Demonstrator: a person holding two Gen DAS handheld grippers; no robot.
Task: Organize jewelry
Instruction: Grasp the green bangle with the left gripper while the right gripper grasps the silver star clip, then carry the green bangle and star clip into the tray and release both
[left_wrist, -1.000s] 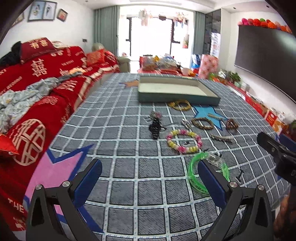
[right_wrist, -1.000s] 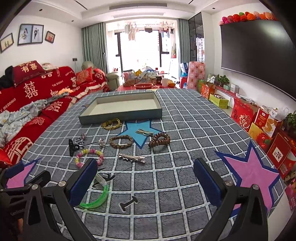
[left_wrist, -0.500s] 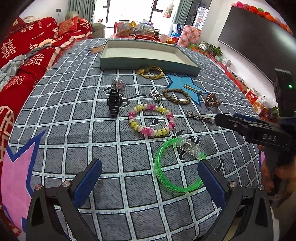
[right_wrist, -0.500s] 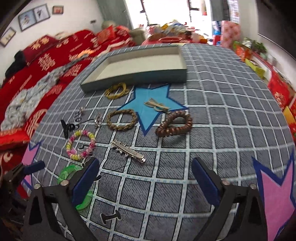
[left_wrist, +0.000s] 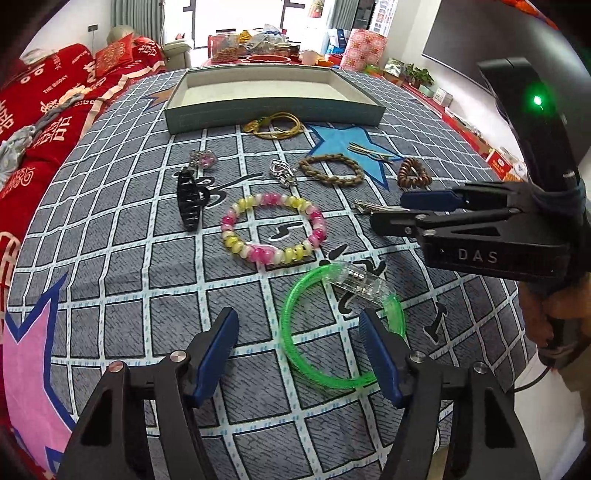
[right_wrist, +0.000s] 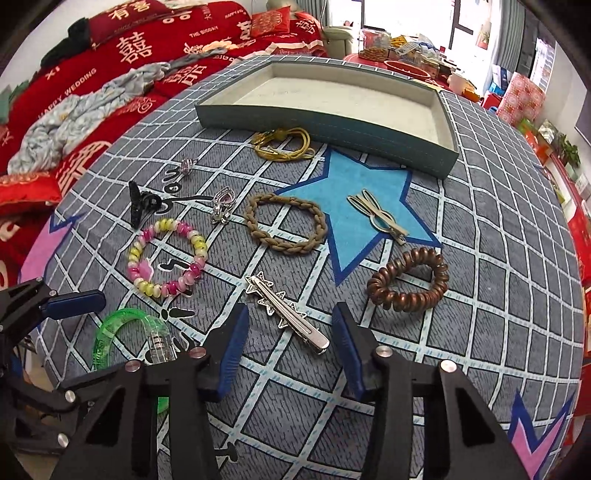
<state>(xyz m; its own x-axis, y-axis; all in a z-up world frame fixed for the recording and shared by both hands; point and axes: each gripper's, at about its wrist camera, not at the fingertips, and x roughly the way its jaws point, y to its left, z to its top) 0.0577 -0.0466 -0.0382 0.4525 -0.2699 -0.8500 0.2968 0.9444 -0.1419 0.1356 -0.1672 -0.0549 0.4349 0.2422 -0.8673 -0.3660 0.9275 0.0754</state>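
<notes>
While both claws are hanging spread, the left claw (left_wrist: 297, 345) is hiding part of the bangle (left_wrist: 314, 373); the right claw (right_wrist: 290, 345) is framing the clip (right_wrist: 286, 312).

Both the left tongs (left_wrist: 298, 341) and the right tongs (right_wrist: 290, 338) gape open, angled downward, gripping nothing.

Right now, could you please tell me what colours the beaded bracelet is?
The beaded bracelet alternates pink, yellow and white beads; the left wrist view shows it best.
</notes>
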